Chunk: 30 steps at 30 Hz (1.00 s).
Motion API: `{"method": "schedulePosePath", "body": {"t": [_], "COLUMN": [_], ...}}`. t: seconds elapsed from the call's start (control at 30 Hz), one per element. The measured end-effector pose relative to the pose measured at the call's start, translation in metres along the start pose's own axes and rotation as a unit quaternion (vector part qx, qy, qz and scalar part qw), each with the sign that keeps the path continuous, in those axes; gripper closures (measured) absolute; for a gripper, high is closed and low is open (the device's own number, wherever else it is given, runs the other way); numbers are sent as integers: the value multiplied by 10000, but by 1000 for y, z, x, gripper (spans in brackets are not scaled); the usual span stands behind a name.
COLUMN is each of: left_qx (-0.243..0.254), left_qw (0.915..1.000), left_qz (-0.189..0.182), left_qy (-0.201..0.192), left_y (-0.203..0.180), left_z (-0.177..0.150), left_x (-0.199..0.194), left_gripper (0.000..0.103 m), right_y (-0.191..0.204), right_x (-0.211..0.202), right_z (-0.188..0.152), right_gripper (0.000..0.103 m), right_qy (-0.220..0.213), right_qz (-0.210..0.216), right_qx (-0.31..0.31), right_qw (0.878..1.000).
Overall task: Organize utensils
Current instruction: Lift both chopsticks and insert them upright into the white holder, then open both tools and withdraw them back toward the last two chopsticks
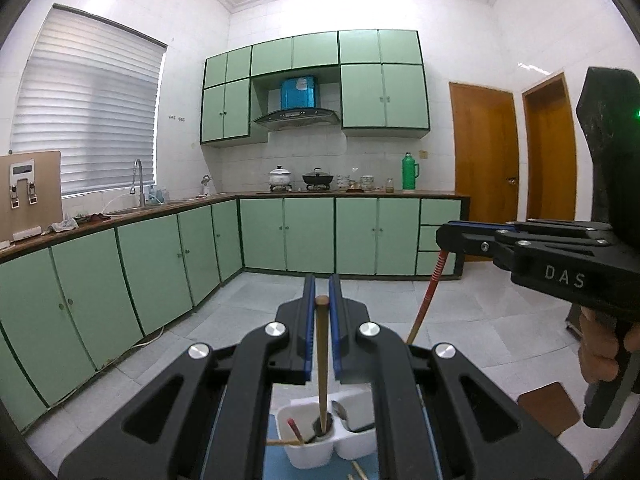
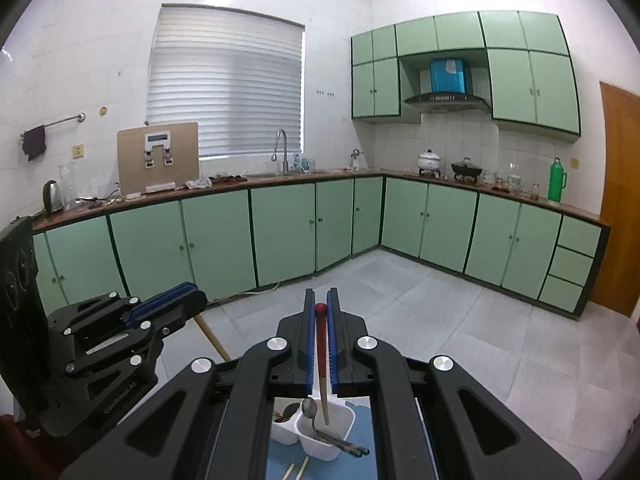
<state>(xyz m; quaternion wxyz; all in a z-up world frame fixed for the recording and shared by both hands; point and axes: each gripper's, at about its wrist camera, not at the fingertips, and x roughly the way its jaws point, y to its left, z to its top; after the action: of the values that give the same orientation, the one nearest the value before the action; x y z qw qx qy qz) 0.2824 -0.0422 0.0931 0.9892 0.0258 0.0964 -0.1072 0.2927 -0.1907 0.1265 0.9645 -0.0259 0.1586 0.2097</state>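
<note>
1. The left gripper (image 1: 322, 300) points out over a kitchen floor, its blue pads closed narrowly on a brown chopstick (image 1: 322, 360) that stands upright between them.
2. The brown chopstick's lower end dips into a white holder (image 1: 308, 450) below the gripper; whether it touches the bottom is hidden.
3. The holder has side-by-side compartments and sits on a blue mat (image 1: 276, 466). The gripper's black arms cover most of both.
4. In the left view, a red-tipped stick (image 1: 295, 430) leans in the holder's left compartment, and a spoon (image 1: 340, 410) shows in the right one.
5. The right gripper (image 2: 321, 304) is closed narrowly on a red chopstick (image 2: 321, 352), held upright over the holder (image 2: 338, 420).
6. Its pale lower end reaches into the right compartment; the tip is hard to make out.
7. Loose pale chopsticks (image 2: 296, 470) lie on the mat (image 2: 362, 450), cut off by the frame edge.
8. Green cabinets (image 2: 280, 232) line the walls behind.
</note>
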Motion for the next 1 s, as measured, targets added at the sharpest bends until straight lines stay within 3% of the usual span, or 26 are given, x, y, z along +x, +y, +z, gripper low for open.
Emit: {"method": "schedulePosePath", "body": {"t": [0.3, 0.37, 0.57, 0.73, 0.9, 1.0], "left_qx": [-184, -264, -309, -349, -424, -467], "left_qw": [9980, 9975, 9977, 9976, 9964, 9945], "left_qz": [-48, -75, -24, 8, 9, 34], "left_qy": [611, 647, 600, 599, 737, 940], "left_y": [15, 22, 32, 30, 26, 22], "left_z": [-29, -34, -35, -43, -73, -100], "left_x": [61, 60, 40, 4, -37, -57], "left_gripper": [96, 90, 75, 58, 43, 36], "right_y": [-17, -22, -40, -49, -44, -36], "right_x": [48, 50, 27, -7, -47, -65], "right_z": [-36, -42, -52, -61, -97, -127], "right_gripper": [97, 94, 74, 48, 19, 10], "right_qy": [547, 615, 563, 390, 312, 414], "right_qz": [-82, -126, -390, -611, -858, -934], "right_qx": [149, 215, 447, 582, 674, 761], "right_qw": [9984, 9978, 9967, 9957, 9935, 9919]}}
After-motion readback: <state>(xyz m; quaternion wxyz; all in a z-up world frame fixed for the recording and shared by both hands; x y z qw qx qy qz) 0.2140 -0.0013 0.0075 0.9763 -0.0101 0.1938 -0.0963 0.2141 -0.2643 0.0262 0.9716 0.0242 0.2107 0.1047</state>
